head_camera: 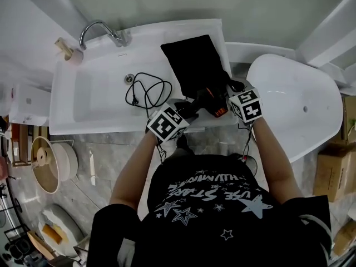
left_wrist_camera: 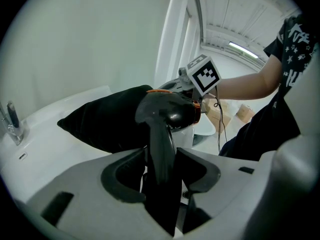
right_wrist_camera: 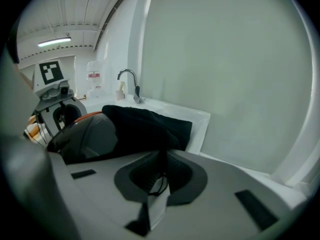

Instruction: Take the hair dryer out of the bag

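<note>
A black bag (head_camera: 193, 65) lies flat on the white counter (head_camera: 139, 54) to the right of the sink. The black hair dryer (head_camera: 207, 101), with an orange ring at its nozzle, is at the bag's near mouth, partly out of it. My left gripper (head_camera: 188, 112) is shut on the dryer's handle (left_wrist_camera: 161, 149), and the dryer's head (left_wrist_camera: 170, 111) stands above the jaws in front of the bag (left_wrist_camera: 107, 119). My right gripper (head_camera: 232, 91) is shut on the bag's edge (right_wrist_camera: 161, 156), pinching black fabric with a white tag beside it. The dryer's body (right_wrist_camera: 85, 134) shows at the left of the right gripper view.
A black power cord (head_camera: 147, 90) lies coiled in the sink basin (head_camera: 92, 102) below a chrome faucet (head_camera: 103, 29). A white bathtub (head_camera: 303, 107) stands at the right, with cardboard boxes (head_camera: 332, 171) beyond it. A small bottle (head_camera: 67, 49) sits at the sink's far left corner.
</note>
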A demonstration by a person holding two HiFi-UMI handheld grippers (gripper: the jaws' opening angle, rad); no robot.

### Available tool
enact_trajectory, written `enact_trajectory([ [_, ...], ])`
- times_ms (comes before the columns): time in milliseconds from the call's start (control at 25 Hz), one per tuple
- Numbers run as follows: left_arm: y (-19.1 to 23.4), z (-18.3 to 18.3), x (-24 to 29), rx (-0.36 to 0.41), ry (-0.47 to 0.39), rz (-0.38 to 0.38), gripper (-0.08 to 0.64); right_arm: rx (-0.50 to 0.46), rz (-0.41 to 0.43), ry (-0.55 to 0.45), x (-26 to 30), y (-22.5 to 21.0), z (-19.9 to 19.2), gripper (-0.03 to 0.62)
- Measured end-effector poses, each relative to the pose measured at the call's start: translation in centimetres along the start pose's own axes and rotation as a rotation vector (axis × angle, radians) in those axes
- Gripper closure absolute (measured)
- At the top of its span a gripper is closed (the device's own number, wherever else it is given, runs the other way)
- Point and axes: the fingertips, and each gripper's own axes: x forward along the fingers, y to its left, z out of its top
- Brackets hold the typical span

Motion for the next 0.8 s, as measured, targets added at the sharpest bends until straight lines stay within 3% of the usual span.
enact_trajectory([
  [800, -8.7, -0.4, -2.0, 0.033, -0.052, -0.067, 0.353, -0.076, 0.068, -0.009, -0.4, 0.7, -0.2, 0.577],
])
